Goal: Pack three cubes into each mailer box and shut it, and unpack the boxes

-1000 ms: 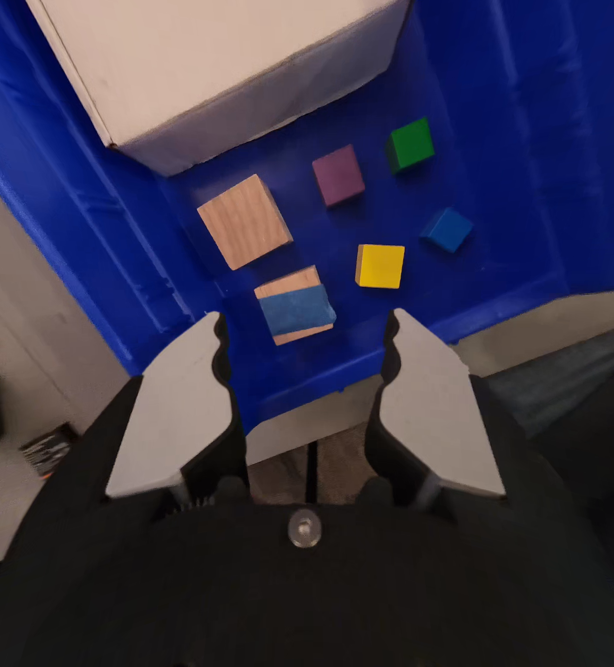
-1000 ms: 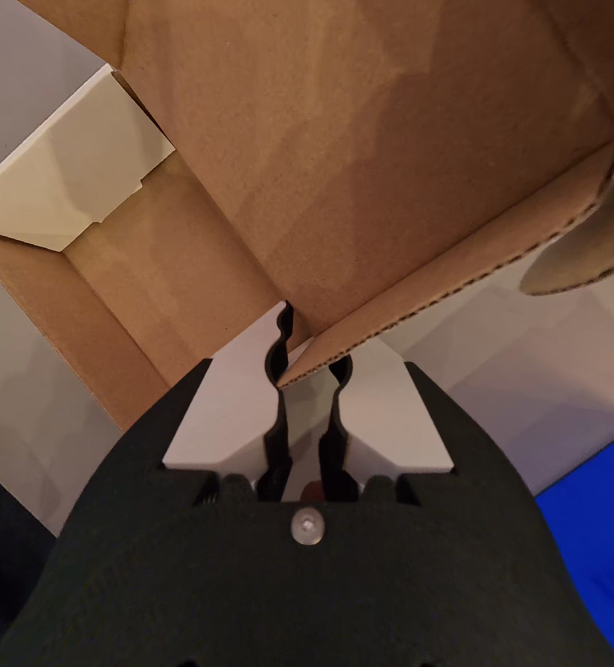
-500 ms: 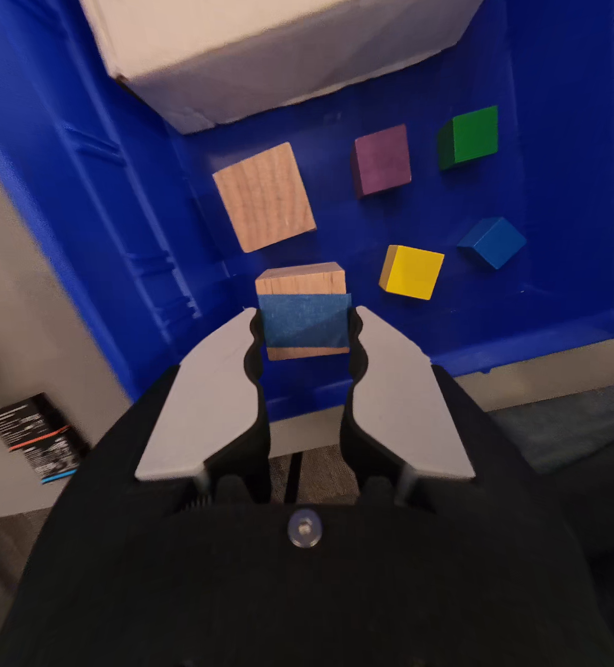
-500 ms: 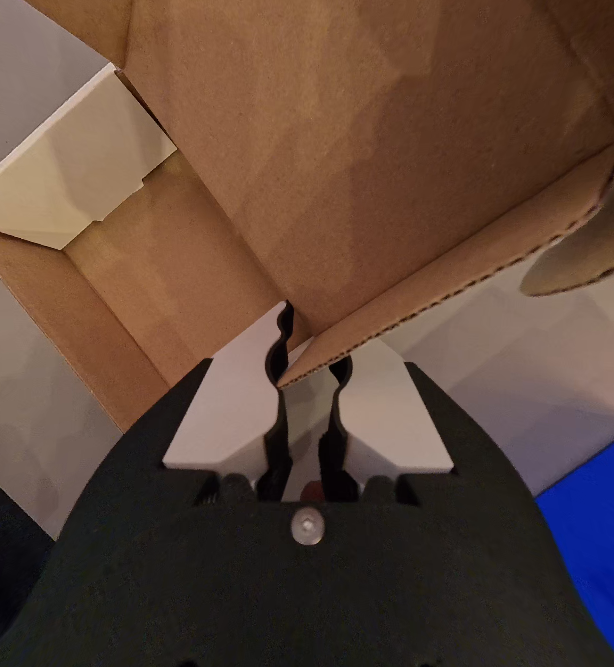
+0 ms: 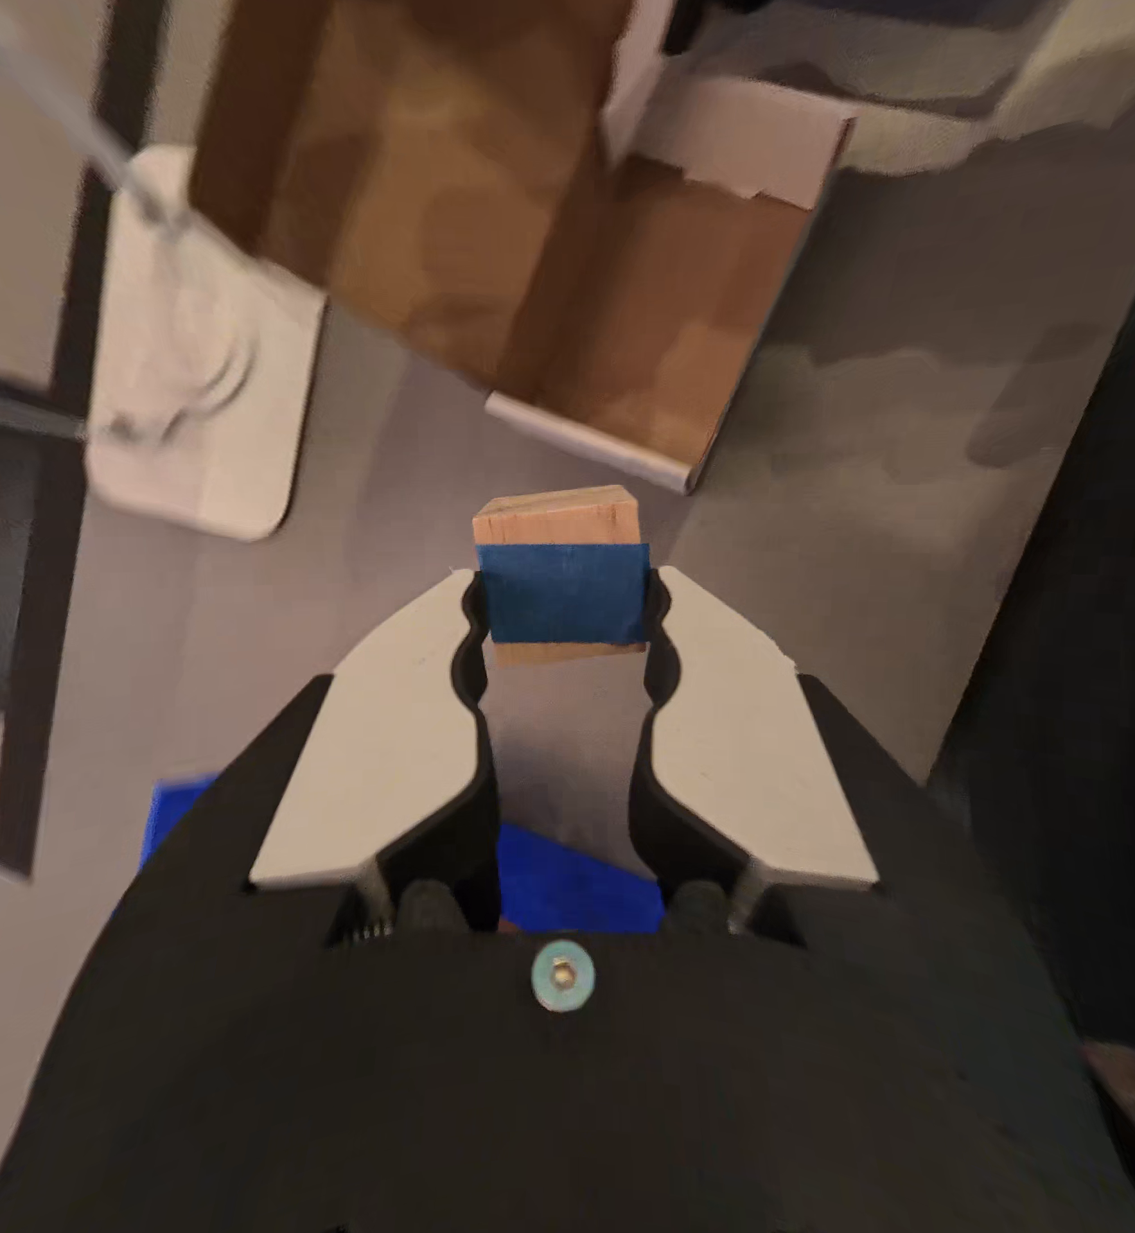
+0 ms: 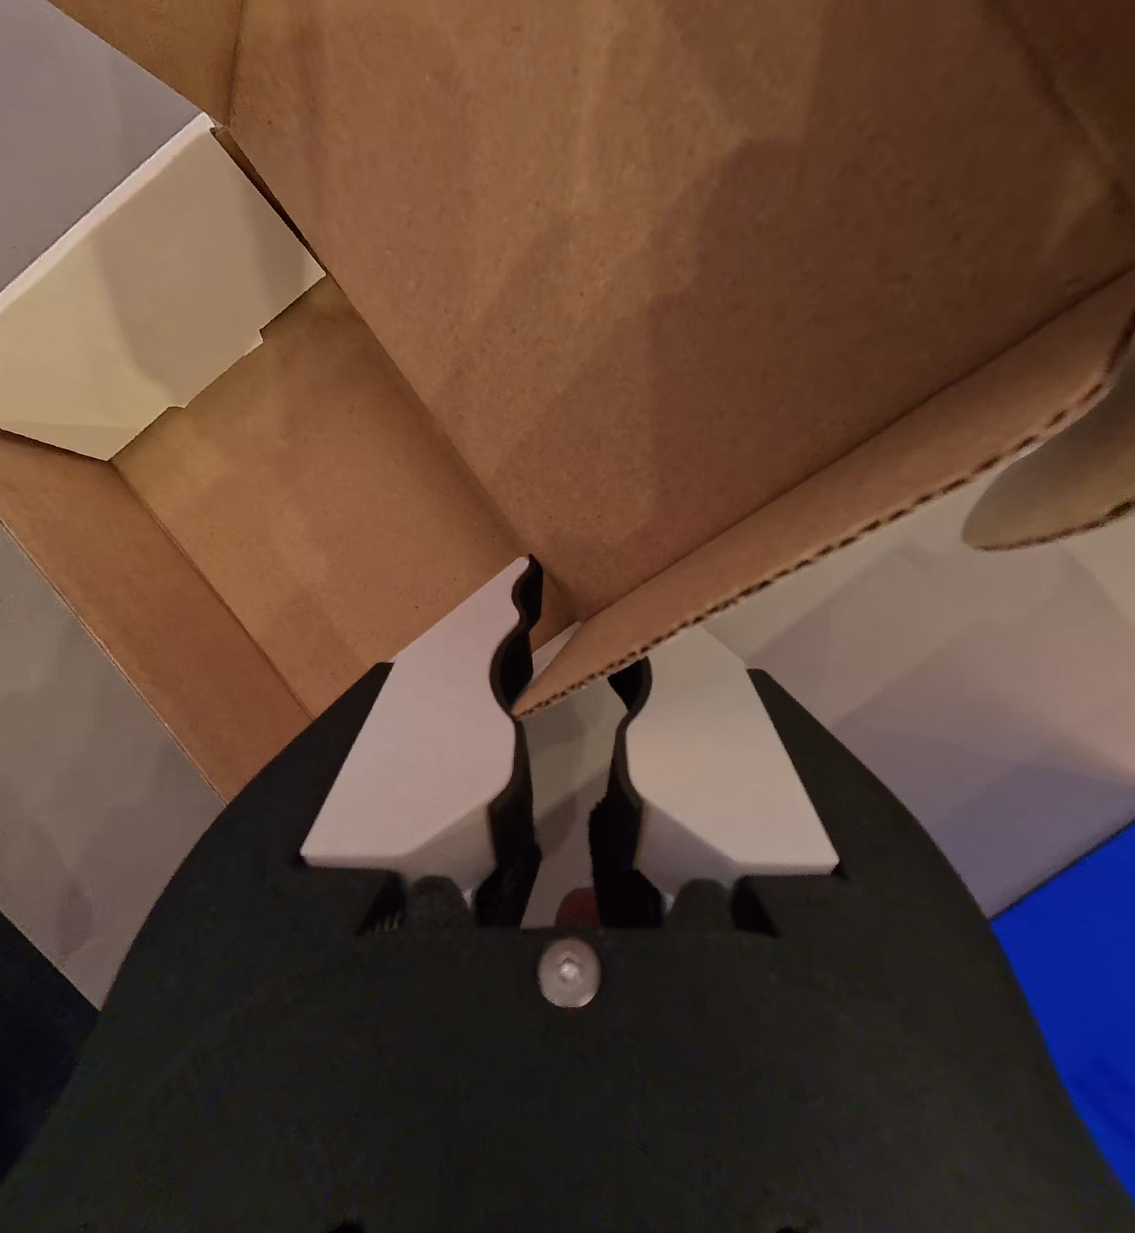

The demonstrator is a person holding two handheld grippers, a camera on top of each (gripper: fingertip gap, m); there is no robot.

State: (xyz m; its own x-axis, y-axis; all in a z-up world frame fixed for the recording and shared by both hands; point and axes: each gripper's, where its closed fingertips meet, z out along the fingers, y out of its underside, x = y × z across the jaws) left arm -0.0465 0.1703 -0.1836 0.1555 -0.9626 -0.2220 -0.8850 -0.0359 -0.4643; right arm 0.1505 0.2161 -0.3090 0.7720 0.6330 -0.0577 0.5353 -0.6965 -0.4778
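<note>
My left gripper point(image 5: 561, 587) is shut on a wooden cube point(image 5: 561, 587) with a blue tape band and holds it in the air over the grey table, a little short of the open mailer box point(image 5: 618, 293). The box is brown inside and white outside, and its inside looks empty. My right gripper point(image 6: 578, 640) is shut on the edge of the box's raised lid flap point(image 6: 684, 333) and holds it up. The box's cavity point(image 6: 324, 534) lies to the left of the right fingers.
A white rounded plate point(image 5: 197, 373) with a thin rod lies on the table left of the box, blurred. A dark strip point(image 5: 37, 534) runs down the far left. A corner of the blue bin shows under my left gripper point(image 5: 571, 887) and at the right wrist view's lower right point(image 6: 1105, 987).
My left gripper shut on the blue-taped wooden cube in the blue bin, lifted it out and swung over to the open mailer box. My right gripper has kept still on the flap.
</note>
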